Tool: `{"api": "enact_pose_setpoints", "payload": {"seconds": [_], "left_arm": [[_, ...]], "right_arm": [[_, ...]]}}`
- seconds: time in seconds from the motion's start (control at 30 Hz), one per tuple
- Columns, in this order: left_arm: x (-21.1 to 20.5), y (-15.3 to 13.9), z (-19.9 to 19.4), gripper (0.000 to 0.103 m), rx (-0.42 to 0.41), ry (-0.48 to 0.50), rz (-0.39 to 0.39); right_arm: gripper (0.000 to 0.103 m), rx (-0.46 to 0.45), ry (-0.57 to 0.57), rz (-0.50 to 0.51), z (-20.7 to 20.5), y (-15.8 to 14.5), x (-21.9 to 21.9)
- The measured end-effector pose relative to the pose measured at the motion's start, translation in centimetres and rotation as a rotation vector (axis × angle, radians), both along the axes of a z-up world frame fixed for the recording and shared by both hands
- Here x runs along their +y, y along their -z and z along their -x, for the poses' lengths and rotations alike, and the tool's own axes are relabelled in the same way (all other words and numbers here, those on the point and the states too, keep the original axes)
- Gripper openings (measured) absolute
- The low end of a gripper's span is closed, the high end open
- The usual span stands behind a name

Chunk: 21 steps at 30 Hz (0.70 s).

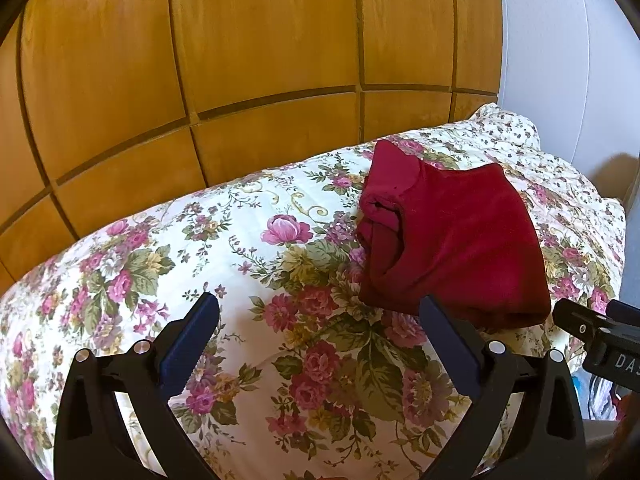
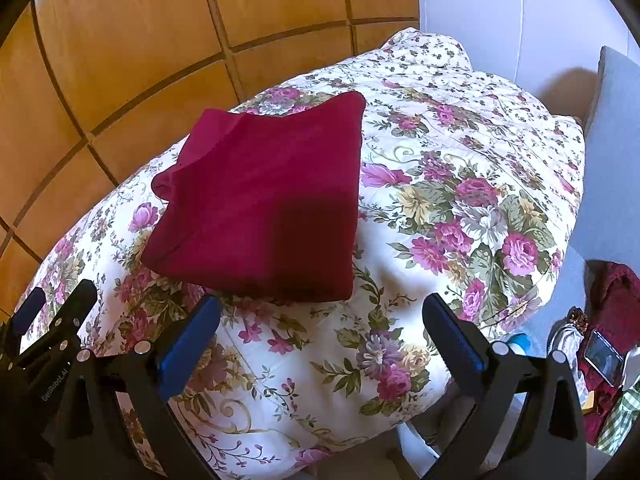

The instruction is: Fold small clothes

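Right wrist view: folded red garment [image 2: 260, 200] beyond spread jaws, untouched.

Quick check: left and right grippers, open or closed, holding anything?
Left gripper: open, holding nothing.
Right gripper: open, holding nothing; red folded garment lies free.

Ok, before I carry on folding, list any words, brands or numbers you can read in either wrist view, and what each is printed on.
"DAS", cut off by the frame edge: on the right gripper body, seen at the edge of the left wrist view.
"GenRobot.AI", small and somewhat blurred: on the left gripper body, seen in the right wrist view.
Red garment, floral bedspread: no text visible.
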State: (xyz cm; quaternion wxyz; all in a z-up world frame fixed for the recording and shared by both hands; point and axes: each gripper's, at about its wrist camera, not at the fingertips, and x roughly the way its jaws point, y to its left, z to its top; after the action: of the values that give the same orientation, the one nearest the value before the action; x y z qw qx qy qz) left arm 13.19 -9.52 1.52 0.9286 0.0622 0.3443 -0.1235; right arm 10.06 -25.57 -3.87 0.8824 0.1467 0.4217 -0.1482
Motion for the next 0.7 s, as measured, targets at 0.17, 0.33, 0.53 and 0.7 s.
{"api": "enact_pose_setpoints", "payload": {"seconds": [0.17, 0.33, 0.53, 0.7], "left_arm": [[-0.1, 0.08, 0.02, 0.099, 0.005, -0.002, -0.01], [0.05, 0.14, -0.09, 0.099, 0.024, -0.007, 0.008], [0.01, 0.21, -0.11, 0.099, 0.023, -0.01, 0.001], [0.18, 0.28, -0.22, 0.099, 0.029, -0.015, 0.004]], "right_arm": [[0.101, 0.0, 0.002, -0.004, -0.03, -0.01, 0.02], [0.101, 0.0, 0.002, -0.003, 0.01, -0.01, 0.1], [0.101, 0.0, 0.007, -0.011, 0.02, 0.02, 0.22], [0.101, 0.002, 0.007, -0.017, 0.02, 0.1, 0.23]]}}
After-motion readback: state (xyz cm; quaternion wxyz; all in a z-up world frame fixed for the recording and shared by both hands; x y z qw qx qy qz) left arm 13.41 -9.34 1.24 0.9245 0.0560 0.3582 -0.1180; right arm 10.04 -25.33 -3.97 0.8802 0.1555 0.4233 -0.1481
